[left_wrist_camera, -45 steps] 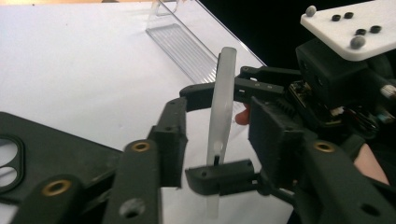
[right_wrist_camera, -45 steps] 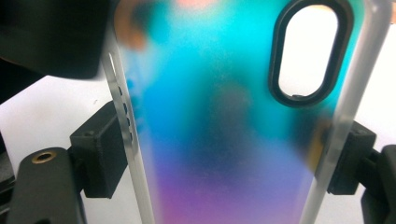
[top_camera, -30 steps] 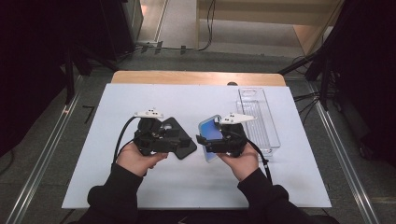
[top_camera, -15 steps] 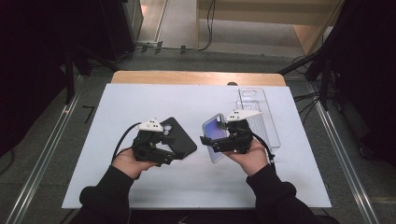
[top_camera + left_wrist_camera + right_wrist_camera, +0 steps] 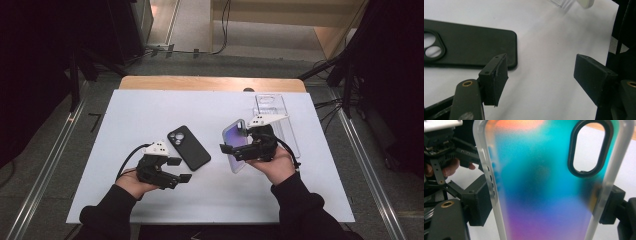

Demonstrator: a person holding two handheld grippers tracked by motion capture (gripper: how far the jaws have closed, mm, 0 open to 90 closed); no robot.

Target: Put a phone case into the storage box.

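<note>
Forearms in dark sleeves enter from the near edge of the white desk (image 5: 150, 105). The left hand-held gripper (image 5: 181, 169) sits low over the desk, just beside the near end of a black phone case (image 5: 189, 147). Its jaws have just been opening and stand apart with nothing between them; in the left gripper view the case (image 5: 469, 43) lies flat next to one pad, not touched.

The right hand-held gripper (image 5: 235, 149) is clamped on an iridescent phone case (image 5: 236, 145), held tilted up off the desk. In the right gripper view both pads press the frosted side rails of that case (image 5: 541, 185).

Judged step: the black case lies set down and released, and the coloured case is in hand for handling. The next move probably calls for a steady carry and a level placement, with the grip kept on the rails so the thin shell does not flex or slip.

Materials:
- Black case: matte, apparently soft, rounded corners, circular lens cut-outs.
- Iridescent case: translucent back shading orange to teal to violet, frosted bumper, black-rimmed oval camera opening.
- Beyond the right hand: a clear plastic tray (image 5: 280, 117), rigid and rectangular, near the far right of the desk.
</note>
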